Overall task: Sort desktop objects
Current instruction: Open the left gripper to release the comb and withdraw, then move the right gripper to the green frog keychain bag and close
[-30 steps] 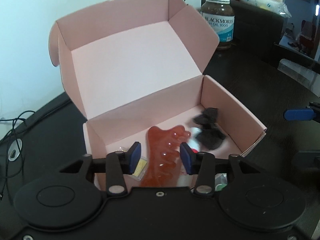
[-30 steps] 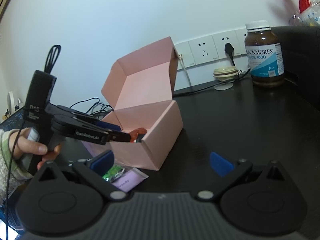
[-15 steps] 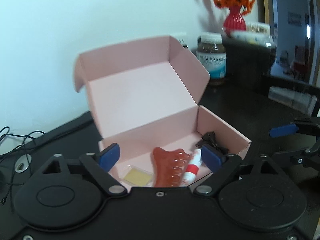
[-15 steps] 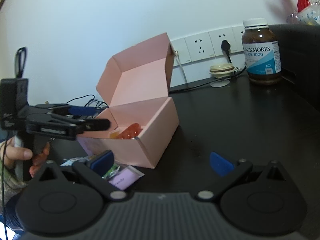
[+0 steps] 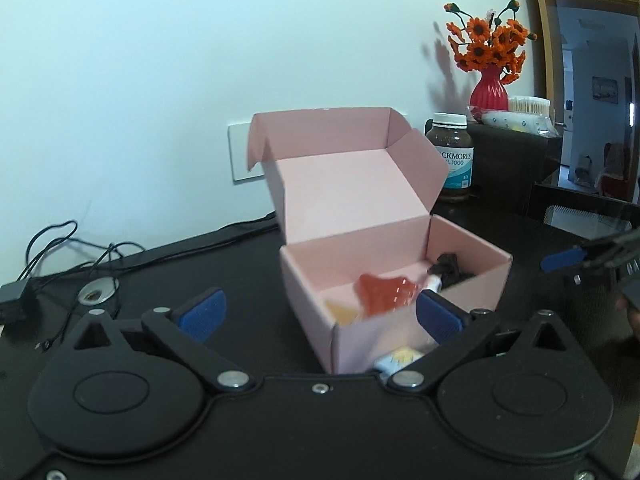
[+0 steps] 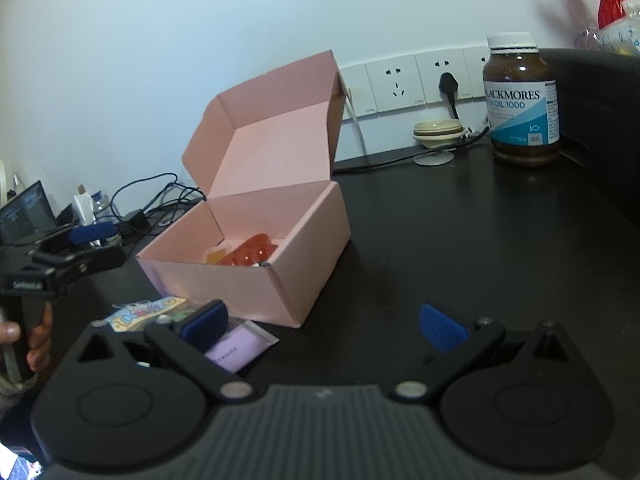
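Risks first: the box (image 5: 400, 320) lid stands upright and its near corner sits right between the left gripper (image 5: 320, 312) fingers' line of sight, so if that hand swings back in for the next item, a finger could clip the front wall and shove the light cardboard across the desk (image 6: 460, 240), or knock the lid shut. Second risk: the loose packets by the right gripper (image 6: 324, 326) are flat and thin; the purple packet (image 6: 236, 350) lies just past its left fingertip and the cartoon packet (image 6: 144, 312) farther left, touching or overlapping as far as I can tell. Pinching one flat off the desk likely slips or drags both. The bottle (image 6: 520, 100) is well clear, no issue. Pose: left gripper points slightly down, off the box's near-left corner; its fingers have just been opening, now spread wide, nothing between them. Red comb (image 5: 382, 294) lies inside the box beyond the right fingertip, beside a yellow packet (image 5: 338, 310), a small tube (image 5: 431, 281) and a black clip (image 5: 450, 268). Right gripper points down over the desk in front of the box, fingers wide apart and empty. The person's hand (image 6: 24, 344) grips the left tool's handle at the edge of the right view.
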Motion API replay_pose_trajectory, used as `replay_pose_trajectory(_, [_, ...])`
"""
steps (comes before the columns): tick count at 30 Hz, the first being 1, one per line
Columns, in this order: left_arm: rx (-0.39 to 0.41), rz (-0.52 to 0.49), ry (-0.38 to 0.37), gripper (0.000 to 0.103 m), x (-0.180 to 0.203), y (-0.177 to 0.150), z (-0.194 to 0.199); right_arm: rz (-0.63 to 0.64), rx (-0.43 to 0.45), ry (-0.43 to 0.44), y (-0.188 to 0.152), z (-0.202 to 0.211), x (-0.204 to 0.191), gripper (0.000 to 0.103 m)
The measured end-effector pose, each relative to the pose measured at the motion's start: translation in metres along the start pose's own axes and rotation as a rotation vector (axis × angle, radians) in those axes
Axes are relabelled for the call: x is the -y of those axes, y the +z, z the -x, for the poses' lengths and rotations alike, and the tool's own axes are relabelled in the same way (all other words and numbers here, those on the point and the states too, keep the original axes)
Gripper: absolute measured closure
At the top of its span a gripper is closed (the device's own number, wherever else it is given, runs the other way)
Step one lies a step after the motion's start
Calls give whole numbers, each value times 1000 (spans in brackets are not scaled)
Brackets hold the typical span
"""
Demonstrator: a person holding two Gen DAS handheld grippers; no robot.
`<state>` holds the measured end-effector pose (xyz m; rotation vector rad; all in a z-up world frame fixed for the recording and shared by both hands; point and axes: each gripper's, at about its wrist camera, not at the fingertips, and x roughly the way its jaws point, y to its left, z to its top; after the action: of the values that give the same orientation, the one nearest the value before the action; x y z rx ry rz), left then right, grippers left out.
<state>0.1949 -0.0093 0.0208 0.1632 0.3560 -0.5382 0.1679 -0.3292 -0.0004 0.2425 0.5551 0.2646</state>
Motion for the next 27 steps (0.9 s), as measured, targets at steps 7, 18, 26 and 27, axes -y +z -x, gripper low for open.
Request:
replay_pose_trajectory(7, [33, 11, -10, 0, -11, -17, 10, 17, -21, -28, 0, -4, -3, 1])
replay_pose_trajectory(18, [51, 65, -54, 0, -20, -22, 16, 41, -24, -70, -1, -4, -8, 1])
replay_pose_trajectory(26, [50, 85, -44, 0, -21, -24, 15, 114, 32, -40, -4, 7, -18, 1])
replay_pose_trajectory(27, [49, 94, -42, 0, -23, -24, 15, 131, 39, -36, -5, 8, -20, 1])
